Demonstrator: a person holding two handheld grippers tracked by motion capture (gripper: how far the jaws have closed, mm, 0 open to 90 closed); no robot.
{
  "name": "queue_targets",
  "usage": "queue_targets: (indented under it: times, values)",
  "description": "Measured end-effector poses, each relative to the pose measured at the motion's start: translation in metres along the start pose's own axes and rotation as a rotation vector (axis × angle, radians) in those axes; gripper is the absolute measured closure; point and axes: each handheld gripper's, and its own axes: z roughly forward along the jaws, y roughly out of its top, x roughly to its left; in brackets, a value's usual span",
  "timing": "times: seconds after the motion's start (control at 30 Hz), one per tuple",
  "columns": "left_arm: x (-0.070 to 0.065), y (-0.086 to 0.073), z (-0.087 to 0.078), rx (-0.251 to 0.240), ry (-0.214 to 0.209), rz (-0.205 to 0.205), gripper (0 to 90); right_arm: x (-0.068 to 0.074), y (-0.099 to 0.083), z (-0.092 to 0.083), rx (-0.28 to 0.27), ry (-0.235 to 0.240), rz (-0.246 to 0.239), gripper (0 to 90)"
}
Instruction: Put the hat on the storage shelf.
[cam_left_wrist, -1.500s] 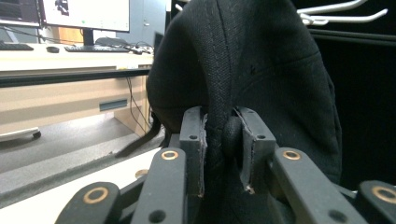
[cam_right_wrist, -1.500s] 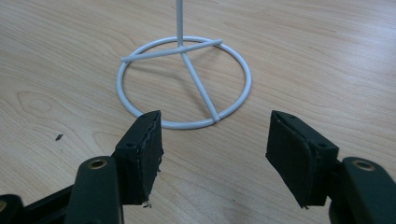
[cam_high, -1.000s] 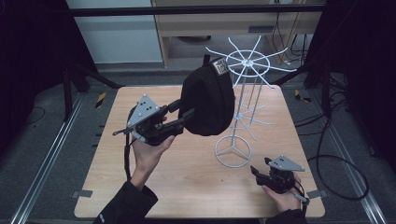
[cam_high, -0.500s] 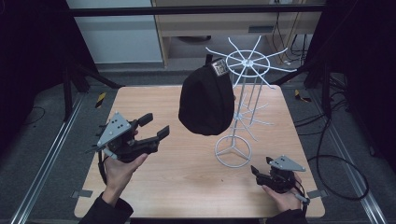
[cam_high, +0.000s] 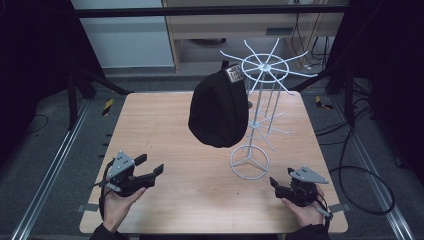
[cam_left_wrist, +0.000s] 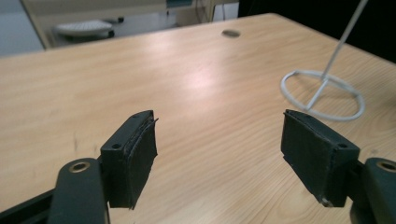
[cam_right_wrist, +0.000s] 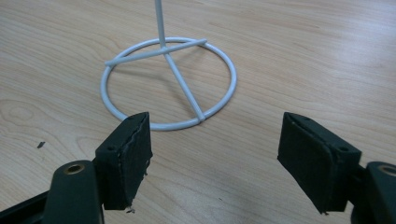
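Note:
A black knit hat (cam_high: 218, 112) with a small label hangs from an arm of the white wire rack (cam_high: 265, 65), whose ring base (cam_high: 249, 162) stands on the wooden table (cam_high: 165, 130). My left gripper (cam_high: 151, 164) sits low at the table's front left, well apart from the hat. Its jaws have just been opening and stand open with nothing between them (cam_left_wrist: 219, 144); the ring base (cam_left_wrist: 322, 95) lies ahead to the right. My right gripper (cam_high: 281, 176) rests at the front right, also just opening, open and empty (cam_right_wrist: 215, 149), close before the ring base (cam_right_wrist: 168, 84).
A small round grommet (cam_left_wrist: 230, 33) is set in the table's far side. Metal rails (cam_high: 60, 165) run along the floor left and right of the table. A cabinet (cam_high: 225, 25) stands behind it.
My left gripper let go of the hat, opened, and dropped down to the table's front left. The hat now hangs free on the rack. The right hand has stayed put.

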Motion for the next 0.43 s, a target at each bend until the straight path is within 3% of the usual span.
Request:
queue_targets:
  times: [0.23, 0.33, 0.43]
  values:
    - [0.026, -0.038, 0.007, 0.106, 0.105, -0.03, 24.0, -0.004, -0.002, 0.002, 0.009, -0.015, 0.013, 21.4]
    - [0.037, -0.047, 0.005, 0.131, 0.16, -0.034, 23.1, -0.006, -0.003, 0.002, 0.018, -0.021, 0.025, 20.3]
    - [0.046, -0.053, 0.004, 0.146, 0.189, -0.056, 22.1, -0.008, -0.004, 0.004, 0.024, -0.032, 0.031, 18.7]
